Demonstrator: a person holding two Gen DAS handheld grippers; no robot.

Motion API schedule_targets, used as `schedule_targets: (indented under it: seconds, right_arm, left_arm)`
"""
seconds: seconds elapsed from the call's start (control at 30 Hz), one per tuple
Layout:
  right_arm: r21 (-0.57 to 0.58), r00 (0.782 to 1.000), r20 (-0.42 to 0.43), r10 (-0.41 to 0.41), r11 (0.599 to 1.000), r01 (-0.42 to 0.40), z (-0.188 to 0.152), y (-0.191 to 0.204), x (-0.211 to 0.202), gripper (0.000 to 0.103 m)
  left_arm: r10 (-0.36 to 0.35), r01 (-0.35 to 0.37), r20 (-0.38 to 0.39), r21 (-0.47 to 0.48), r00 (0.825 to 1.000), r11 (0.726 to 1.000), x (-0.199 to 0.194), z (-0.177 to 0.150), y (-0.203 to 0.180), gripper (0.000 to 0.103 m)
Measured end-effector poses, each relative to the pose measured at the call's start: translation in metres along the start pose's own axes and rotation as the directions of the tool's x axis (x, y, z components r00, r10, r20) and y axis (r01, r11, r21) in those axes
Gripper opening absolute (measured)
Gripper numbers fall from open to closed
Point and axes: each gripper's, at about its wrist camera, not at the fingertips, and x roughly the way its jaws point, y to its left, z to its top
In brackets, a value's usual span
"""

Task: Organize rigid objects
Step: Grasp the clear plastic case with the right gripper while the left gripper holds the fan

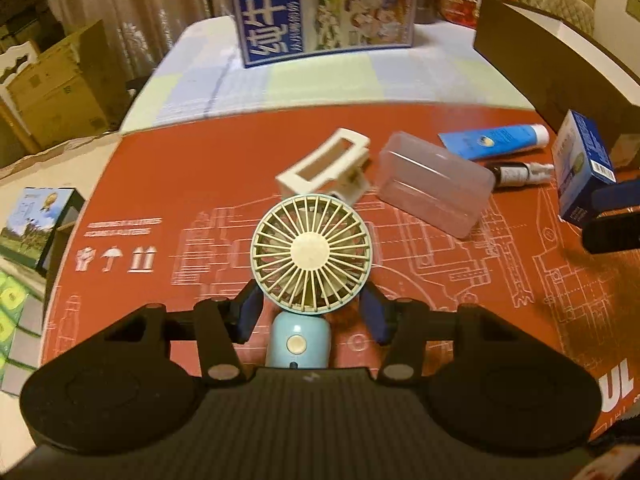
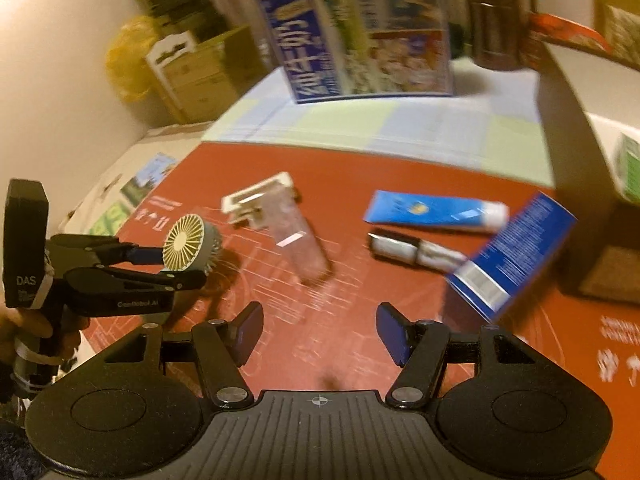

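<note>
My left gripper is shut on a small hand-held fan with a cream grille and a pale blue handle; its blue pads press the sides of the fan's head. In the right wrist view the fan hangs a little above the red cardboard sheet in that gripper, with its shadow beneath. My right gripper stands open over bare red sheet with nothing between its fingers. On the sheet lie a cream clip, a translucent plastic case, a blue tube, a small dark-and-white bottle and a blue box.
A large blue milk carton box stands on the pale cloth at the back. A long dark brown box borders the right side. Cardboard boxes sit off the table at the left. A picture box lies by the sheet's left edge.
</note>
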Motion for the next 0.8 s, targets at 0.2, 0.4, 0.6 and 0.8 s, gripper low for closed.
schedule_targets:
  seconds: [0.2, 0.4, 0.6, 0.8]
  right_arm:
    - [-0.108, 1.0, 0.013, 0.017, 0.994, -0.016, 0.023, 0.018, 0.03, 0.06]
    - [-0.193, 1.0, 0.009, 0.01, 0.981, -0.008, 0.039, 0.027, 0.057, 0.06]
    - [-0.227, 1.0, -0.016, -0.014, 0.974, 0.01, 0.049, 0.029, 0.084, 0.06]
    - [-0.247, 0.999, -0.037, -0.034, 0.969, 0.024, 0.057, 0.027, 0.099, 0.06]
  left_arm:
    - [0.029, -0.028, 0.01, -0.042, 1.0, 0.999, -0.003, 0.0, 0.016, 0.049]
    - [0.034, -0.033, 0.015, -0.064, 0.999, 0.997, -0.005, 0.0, 0.024, 0.048]
    - [0.04, -0.038, 0.025, -0.085, 0.999, 0.996, -0.004, 0.005, 0.032, 0.048]
    - [0.046, -0.042, 0.042, -0.097, 0.998, 0.994, -0.005, 0.012, 0.038, 0.048]
